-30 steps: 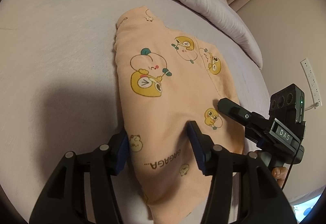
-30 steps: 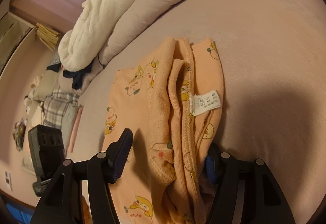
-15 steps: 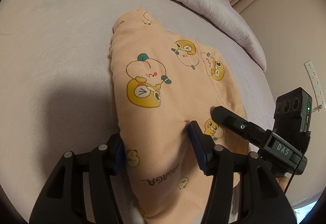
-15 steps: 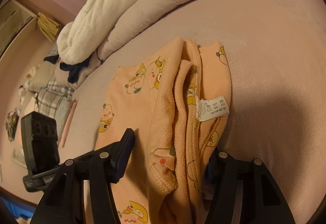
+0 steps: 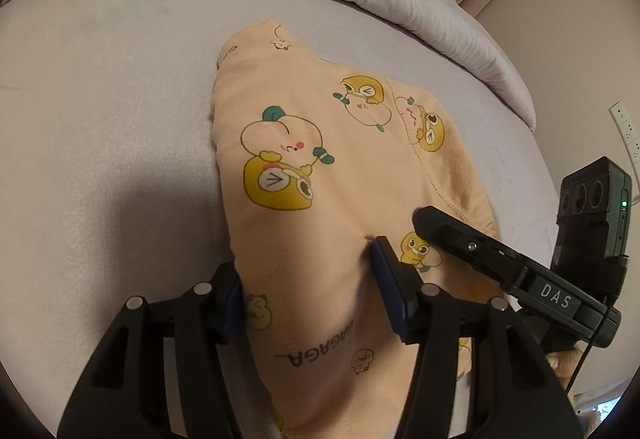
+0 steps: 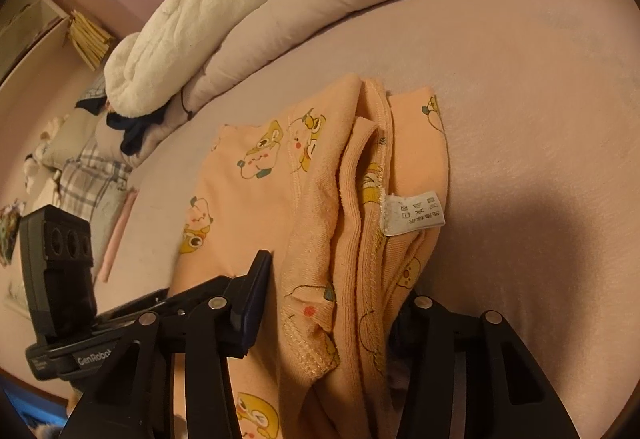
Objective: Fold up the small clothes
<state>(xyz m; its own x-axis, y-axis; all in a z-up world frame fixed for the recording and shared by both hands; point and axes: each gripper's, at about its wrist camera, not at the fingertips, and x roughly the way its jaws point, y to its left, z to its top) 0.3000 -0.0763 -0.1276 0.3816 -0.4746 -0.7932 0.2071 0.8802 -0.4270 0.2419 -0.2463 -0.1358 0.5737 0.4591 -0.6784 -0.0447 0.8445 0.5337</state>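
Lay on the lilac bed sheet (image 5: 100, 87): peach cotton garment printed with yellow cartoon ducks (image 5: 320, 175), long axis running straight away from both tools. Left gripper (image 5: 308, 291) spread wide astride its near end; right gripper (image 6: 336, 315) likewise released, straddling bunched hems.

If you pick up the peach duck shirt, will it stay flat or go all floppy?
Probably floppy: the peach duck shirt already bunches into soft folds beside its care label. It likely feels light, and may drape down from the left gripper.
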